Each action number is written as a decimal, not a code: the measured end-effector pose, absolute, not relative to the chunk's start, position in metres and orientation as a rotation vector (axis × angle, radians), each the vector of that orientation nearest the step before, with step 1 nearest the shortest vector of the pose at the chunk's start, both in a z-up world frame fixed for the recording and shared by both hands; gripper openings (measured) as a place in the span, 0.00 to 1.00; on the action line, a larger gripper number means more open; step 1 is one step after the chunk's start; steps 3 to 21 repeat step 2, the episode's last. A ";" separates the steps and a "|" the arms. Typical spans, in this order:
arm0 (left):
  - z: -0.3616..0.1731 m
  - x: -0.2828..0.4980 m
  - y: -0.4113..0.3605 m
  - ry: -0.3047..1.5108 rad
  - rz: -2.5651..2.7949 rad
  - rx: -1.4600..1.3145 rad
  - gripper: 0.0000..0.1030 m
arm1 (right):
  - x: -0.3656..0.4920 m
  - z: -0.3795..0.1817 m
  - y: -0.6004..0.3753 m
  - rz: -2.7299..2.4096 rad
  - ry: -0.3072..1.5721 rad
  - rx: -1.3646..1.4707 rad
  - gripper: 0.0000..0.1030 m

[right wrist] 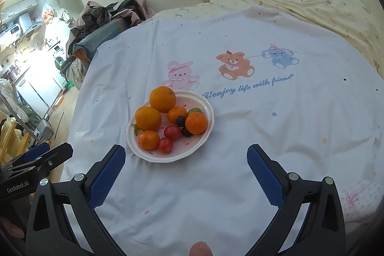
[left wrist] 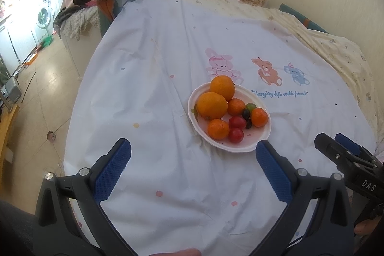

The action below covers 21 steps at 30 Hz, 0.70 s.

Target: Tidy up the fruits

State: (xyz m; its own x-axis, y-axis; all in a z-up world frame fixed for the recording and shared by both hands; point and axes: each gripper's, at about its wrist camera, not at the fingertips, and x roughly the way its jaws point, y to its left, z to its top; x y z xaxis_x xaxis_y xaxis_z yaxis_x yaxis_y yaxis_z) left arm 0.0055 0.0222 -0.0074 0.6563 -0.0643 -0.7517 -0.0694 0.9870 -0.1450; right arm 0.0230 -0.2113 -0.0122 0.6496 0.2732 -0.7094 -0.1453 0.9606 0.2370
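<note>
All fruit gathered in white dish (right wrist: 206, 109) on bedsheet (right wrist: 264, 136): oranges (right wrist: 162, 98), tomatoes (right wrist: 172, 132), grapes (right wrist: 180, 120). Left gripper (left wrist: 193, 155) and right gripper (right wrist: 186, 160) both spread wide, holding nothing, hovering short of dish.

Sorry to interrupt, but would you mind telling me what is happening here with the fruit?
A person holds two grippers over a white sheet. The left gripper and the right gripper are both open and hold nothing. All the fruit in view lies in a white plate: two oranges, three tangerines, two red tomatoes, dark grapes and one green one. That fits fruit already gathered, or fruit waiting to be sorted out.
</note>
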 end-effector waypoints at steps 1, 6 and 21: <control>-0.007 0.005 0.022 0.852 0.001 -0.167 1.00 | 0.023 -0.012 -0.211 0.240 0.831 0.164 1.00; -0.006 0.005 0.022 0.849 0.001 -0.165 1.00 | 0.023 -0.012 -0.211 0.242 0.831 0.164 1.00; -0.006 0.005 0.022 0.849 0.001 -0.165 1.00 | 0.023 -0.012 -0.211 0.242 0.831 0.164 1.00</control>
